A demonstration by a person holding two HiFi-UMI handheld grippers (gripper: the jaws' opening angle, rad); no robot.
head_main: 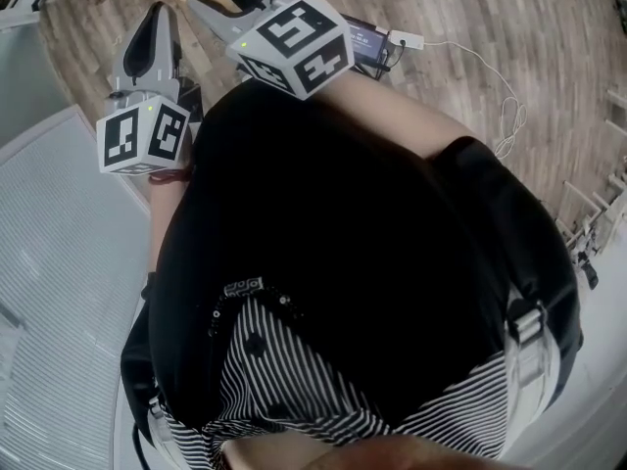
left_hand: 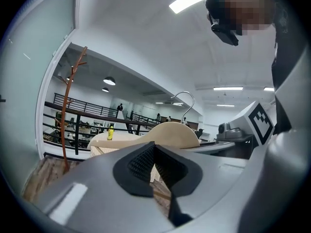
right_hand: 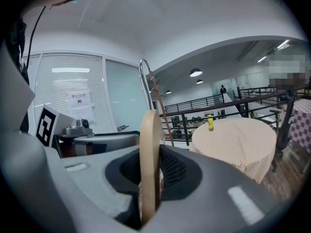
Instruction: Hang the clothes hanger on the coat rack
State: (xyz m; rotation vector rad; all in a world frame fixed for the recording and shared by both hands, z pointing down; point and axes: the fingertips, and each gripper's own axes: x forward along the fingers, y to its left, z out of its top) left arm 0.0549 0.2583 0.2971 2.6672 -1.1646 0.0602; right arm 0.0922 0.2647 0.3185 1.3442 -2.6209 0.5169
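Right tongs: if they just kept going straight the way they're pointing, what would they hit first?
Most likely the coat rack: its brown stem stands almost dead ahead, behind the wooden hanger clamped in the right tongs. The cloth-covered table sits off to the right. Depth is hard to judge.

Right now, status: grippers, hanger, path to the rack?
Right gripper shut on wooden hanger, hook up. Left gripper shut, empty. Coat rack ahead, not reached. Clothed round table beside it; path looks open.
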